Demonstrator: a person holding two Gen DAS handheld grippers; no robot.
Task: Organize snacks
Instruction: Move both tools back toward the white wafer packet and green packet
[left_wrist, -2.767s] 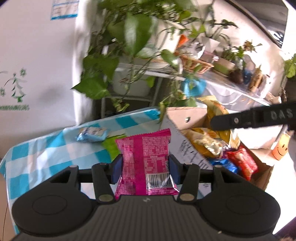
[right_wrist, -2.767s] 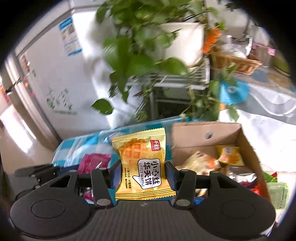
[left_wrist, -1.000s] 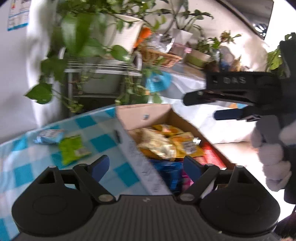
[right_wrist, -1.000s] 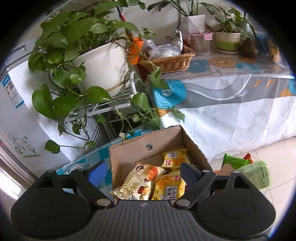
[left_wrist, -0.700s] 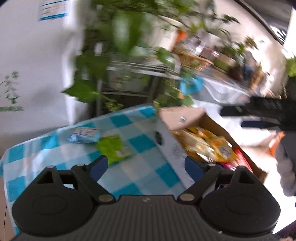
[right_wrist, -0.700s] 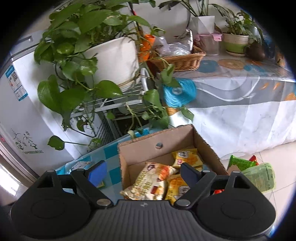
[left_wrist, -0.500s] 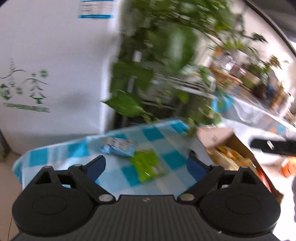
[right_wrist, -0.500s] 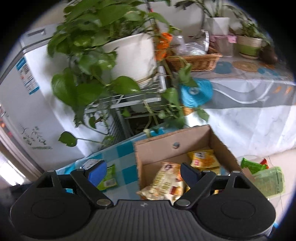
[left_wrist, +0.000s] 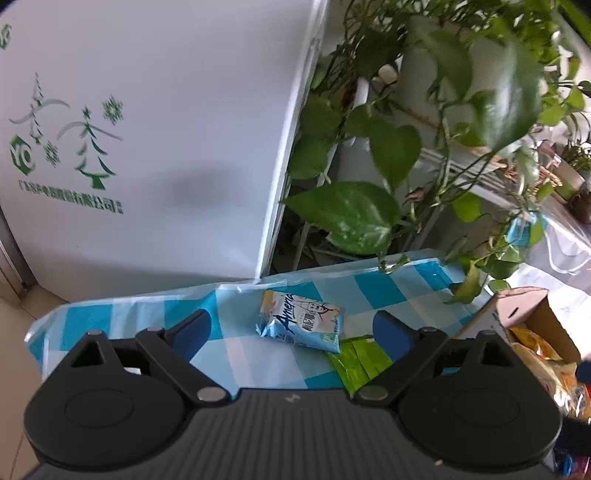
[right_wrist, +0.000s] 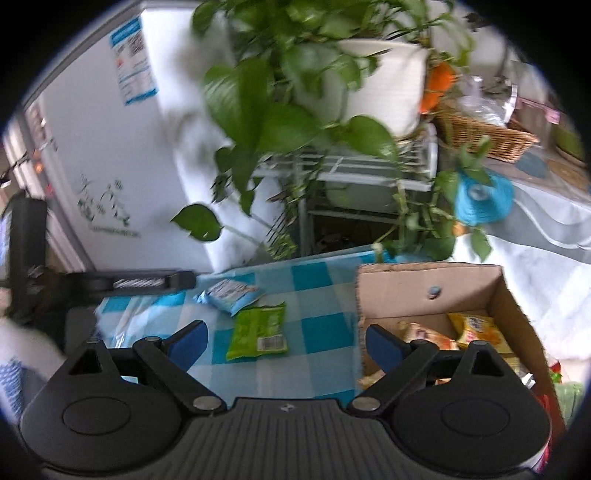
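A light blue snack packet (left_wrist: 301, 326) and a green one (left_wrist: 360, 360) lie on the blue-checked tablecloth (left_wrist: 369, 291). My left gripper (left_wrist: 291, 330) hovers over the blue packet, open and empty. In the right wrist view the green packet (right_wrist: 260, 328) lies below my right gripper (right_wrist: 286, 339), whose jaws are opening with nothing held; the blue packet (right_wrist: 231, 293) sits just beyond it. The cardboard box (right_wrist: 424, 284) with several snack bags stands to the right. A finger (right_wrist: 147, 282) of the left gripper reaches in from the left.
A white freezer (left_wrist: 166, 129) stands behind the table. Trailing plant leaves (left_wrist: 351, 214) hang over the table's far edge from a white rack (right_wrist: 369, 166). A wicker basket (right_wrist: 484, 136) sits on a covered table at the back right. The box's corner (left_wrist: 524, 306) shows at the right.
The pink and yellow packets once held are gone from both grippers. Both jaws have widened, and both views have swung left from the box to the packets on the cloth.
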